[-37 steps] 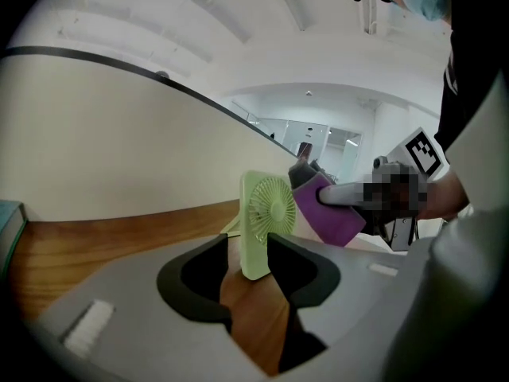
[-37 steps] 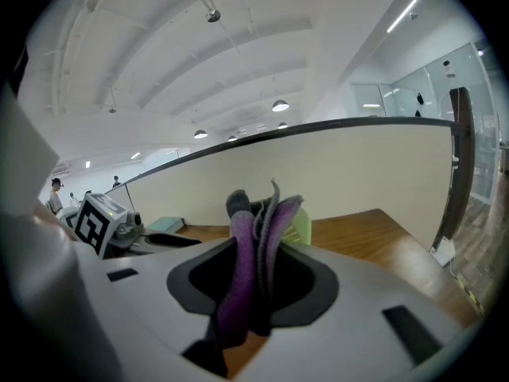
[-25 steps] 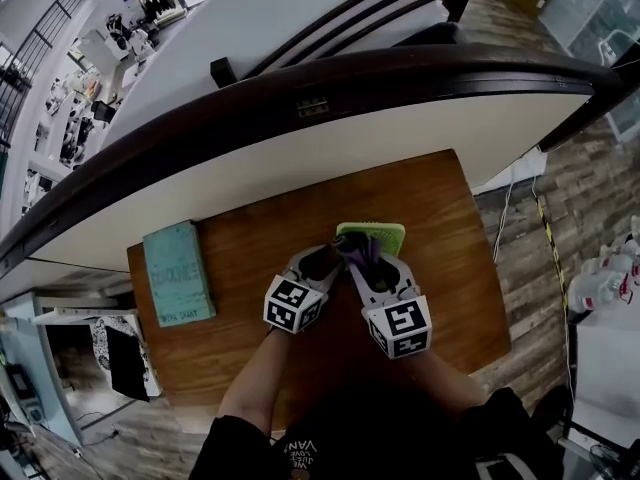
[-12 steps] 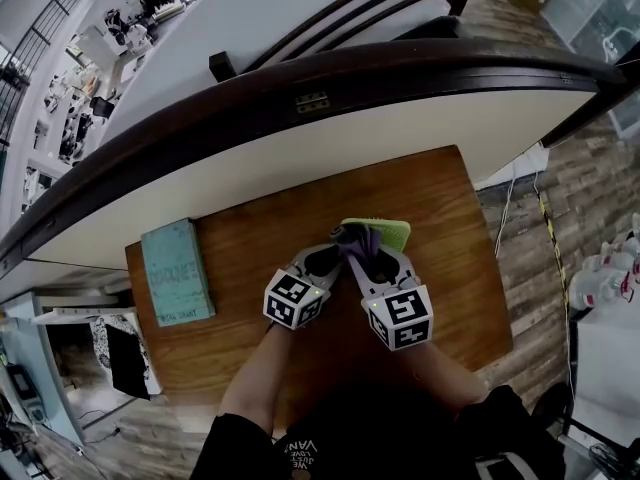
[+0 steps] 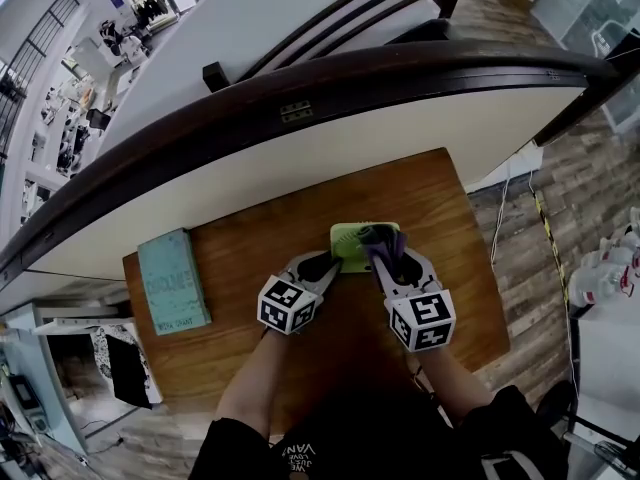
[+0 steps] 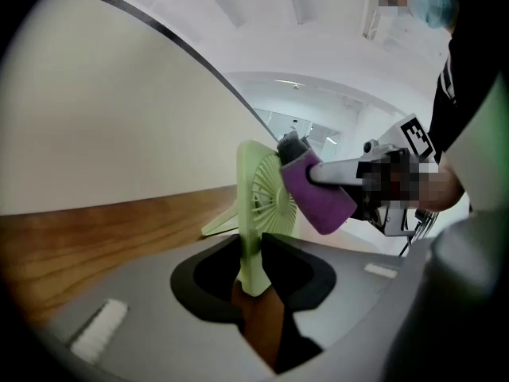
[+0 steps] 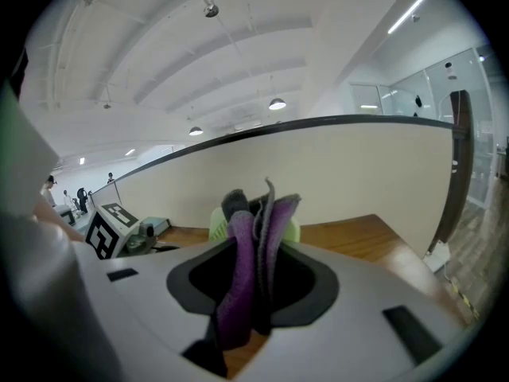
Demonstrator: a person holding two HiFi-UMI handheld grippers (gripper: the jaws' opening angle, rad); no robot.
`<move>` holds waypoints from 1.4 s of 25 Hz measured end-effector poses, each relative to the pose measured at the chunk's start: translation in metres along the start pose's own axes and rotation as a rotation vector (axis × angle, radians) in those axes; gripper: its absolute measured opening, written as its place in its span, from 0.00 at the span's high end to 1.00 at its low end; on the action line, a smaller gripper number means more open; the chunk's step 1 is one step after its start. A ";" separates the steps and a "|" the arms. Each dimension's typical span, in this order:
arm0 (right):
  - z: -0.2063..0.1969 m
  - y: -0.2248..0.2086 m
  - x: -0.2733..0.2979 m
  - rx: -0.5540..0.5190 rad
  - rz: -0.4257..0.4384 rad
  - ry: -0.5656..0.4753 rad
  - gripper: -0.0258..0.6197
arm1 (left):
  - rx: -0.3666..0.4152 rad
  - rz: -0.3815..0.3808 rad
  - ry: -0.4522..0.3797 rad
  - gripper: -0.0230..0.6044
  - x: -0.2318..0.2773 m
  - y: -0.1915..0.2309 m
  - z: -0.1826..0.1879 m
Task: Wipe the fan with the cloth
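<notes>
A small light-green fan [image 5: 350, 240] stands upright on the wooden table [image 5: 250, 238]. My left gripper [image 5: 327, 265] reaches it from the left. Its jaws are closing, and in the left gripper view they pinch the fan's [image 6: 265, 201] lower edge. My right gripper [image 5: 389, 254] is shut on a purple cloth [image 5: 384, 239], which sits against the right part of the fan's face. The left gripper view shows the cloth [image 6: 316, 196] pressed on the grille. In the right gripper view the cloth [image 7: 253, 253] fills the jaws, and only a sliver of fan [image 7: 292, 230] shows behind it.
A teal book [image 5: 172, 280] lies at the table's left end. A white curved panel with a dark rim [image 5: 330, 138] rises right behind the table. The table's right edge [image 5: 490, 268] drops to wood flooring with a cable.
My right gripper has slid to the right across the fan with the cloth. The left gripper has kept its place beside the fan.
</notes>
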State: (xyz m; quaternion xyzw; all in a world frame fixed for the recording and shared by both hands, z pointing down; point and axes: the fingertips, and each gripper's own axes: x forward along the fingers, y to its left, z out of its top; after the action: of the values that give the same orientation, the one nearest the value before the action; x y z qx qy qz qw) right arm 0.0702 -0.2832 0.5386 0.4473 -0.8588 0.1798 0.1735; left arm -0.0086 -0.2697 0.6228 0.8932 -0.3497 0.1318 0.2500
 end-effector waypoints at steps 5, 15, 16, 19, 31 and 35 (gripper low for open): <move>-0.002 -0.036 -0.015 0.023 -0.092 -0.008 0.78 | -0.002 0.002 0.008 0.82 0.002 0.000 0.000; -0.009 -0.034 -0.031 0.011 -0.119 -0.016 0.78 | 0.002 0.035 0.017 0.81 0.002 -0.002 -0.002; -0.009 -0.022 -0.030 -0.008 -0.090 -0.011 0.78 | 0.001 0.040 0.017 0.81 0.001 -0.002 -0.001; -0.017 0.015 -0.019 -0.048 0.012 0.021 0.78 | -0.001 0.048 0.018 0.81 0.000 -0.001 -0.001; -0.036 0.059 0.034 -0.061 0.145 0.101 0.78 | -0.005 0.047 0.038 0.86 -0.004 0.002 -0.007; -0.037 0.048 0.031 -0.048 0.127 0.102 0.78 | -0.002 0.056 0.035 0.87 -0.003 0.003 -0.005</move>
State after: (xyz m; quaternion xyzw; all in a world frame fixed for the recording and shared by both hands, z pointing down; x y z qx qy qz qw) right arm 0.0188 -0.2625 0.5778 0.3779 -0.8796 0.1924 0.2157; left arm -0.0131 -0.2676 0.6274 0.8804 -0.3701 0.1541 0.2535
